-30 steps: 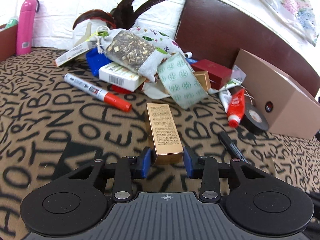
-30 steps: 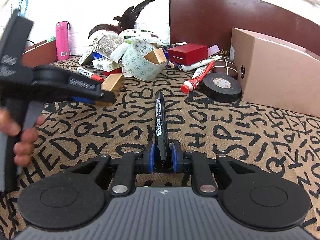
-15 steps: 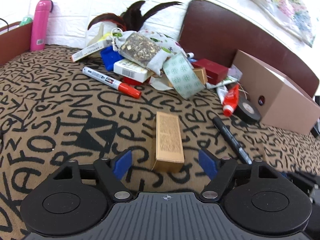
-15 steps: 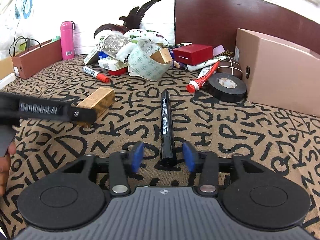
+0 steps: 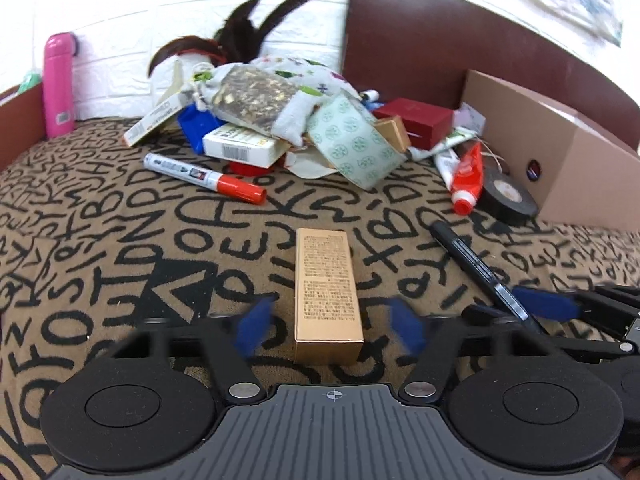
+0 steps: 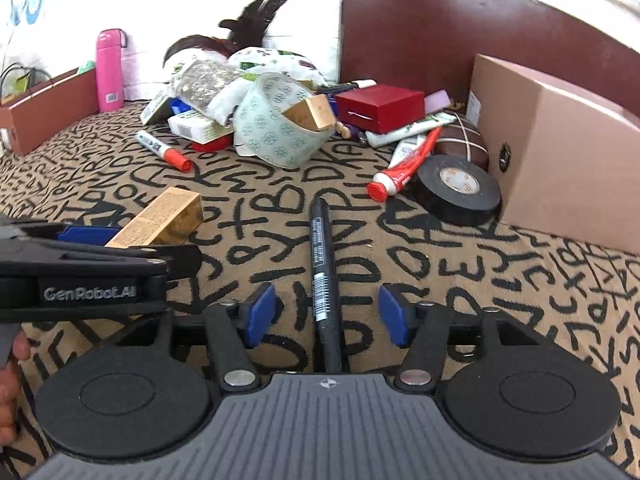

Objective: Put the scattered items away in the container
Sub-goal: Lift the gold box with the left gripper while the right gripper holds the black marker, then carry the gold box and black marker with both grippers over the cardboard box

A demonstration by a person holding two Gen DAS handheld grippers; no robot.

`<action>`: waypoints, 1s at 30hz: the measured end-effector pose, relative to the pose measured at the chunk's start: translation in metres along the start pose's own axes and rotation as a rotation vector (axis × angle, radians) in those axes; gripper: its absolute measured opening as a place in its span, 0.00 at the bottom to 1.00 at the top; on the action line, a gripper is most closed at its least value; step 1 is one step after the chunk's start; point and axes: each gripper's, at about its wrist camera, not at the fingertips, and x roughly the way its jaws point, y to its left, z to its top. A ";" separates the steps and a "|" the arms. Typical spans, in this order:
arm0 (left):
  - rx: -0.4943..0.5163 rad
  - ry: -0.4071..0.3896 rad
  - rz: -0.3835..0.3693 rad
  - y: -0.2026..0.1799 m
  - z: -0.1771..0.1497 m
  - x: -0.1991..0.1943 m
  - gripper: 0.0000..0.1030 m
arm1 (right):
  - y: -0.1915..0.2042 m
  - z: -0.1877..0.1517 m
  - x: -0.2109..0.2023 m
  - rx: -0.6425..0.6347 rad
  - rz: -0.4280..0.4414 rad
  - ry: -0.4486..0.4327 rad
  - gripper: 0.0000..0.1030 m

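Between each half-open tool's [image 5: 326, 322] [image 6: 326, 314] closing, untouching pads, gold box [image 5: 326, 288] and black marker [image 6: 323, 268] lengthwise, pointing away.

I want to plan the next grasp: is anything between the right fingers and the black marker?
Nothing visible. The black marker lies on the letter-print cloth directly between the open fingers of the right gripper, untouched.
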 end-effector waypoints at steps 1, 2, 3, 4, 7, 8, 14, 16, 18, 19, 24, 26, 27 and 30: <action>0.013 0.000 -0.001 0.000 -0.001 -0.001 0.56 | 0.001 -0.001 -0.002 -0.009 0.018 -0.004 0.32; 0.019 -0.004 -0.001 -0.001 -0.002 -0.001 0.57 | 0.003 -0.003 -0.004 -0.021 0.019 -0.006 0.29; 0.022 -0.010 0.000 -0.001 -0.004 -0.001 0.57 | 0.005 -0.004 -0.005 -0.035 0.018 -0.008 0.27; 0.025 -0.017 0.002 -0.001 -0.005 -0.001 0.59 | 0.006 -0.004 -0.006 -0.044 0.018 -0.008 0.26; 0.045 -0.021 -0.004 -0.005 -0.006 0.003 0.72 | 0.003 -0.002 -0.005 -0.019 0.034 -0.002 0.27; 0.057 -0.018 0.006 -0.007 -0.004 0.006 0.75 | 0.000 -0.001 -0.004 -0.002 0.040 0.001 0.27; 0.109 0.007 0.010 -0.012 0.006 0.015 0.43 | -0.010 0.002 0.002 0.059 0.042 0.010 0.20; 0.105 0.016 -0.014 -0.011 0.006 0.011 0.29 | -0.013 0.001 -0.001 0.085 0.047 0.013 0.16; 0.100 0.022 -0.035 -0.013 0.002 0.004 0.29 | -0.017 -0.001 -0.007 0.134 0.068 0.019 0.16; 0.099 0.022 -0.043 -0.015 0.000 0.001 0.29 | -0.019 -0.003 -0.011 0.166 0.087 0.021 0.15; 0.061 0.048 -0.144 -0.030 0.005 -0.007 0.28 | -0.036 -0.018 -0.037 0.309 0.184 0.024 0.15; 0.063 0.036 -0.183 -0.040 0.014 -0.010 0.29 | -0.042 -0.019 -0.048 0.328 0.196 0.010 0.15; 0.068 0.026 -0.202 -0.047 0.020 -0.012 0.29 | -0.045 -0.018 -0.053 0.330 0.195 -0.003 0.15; 0.094 -0.012 -0.271 -0.068 0.044 -0.018 0.00 | -0.058 -0.005 -0.070 0.329 0.178 -0.068 0.15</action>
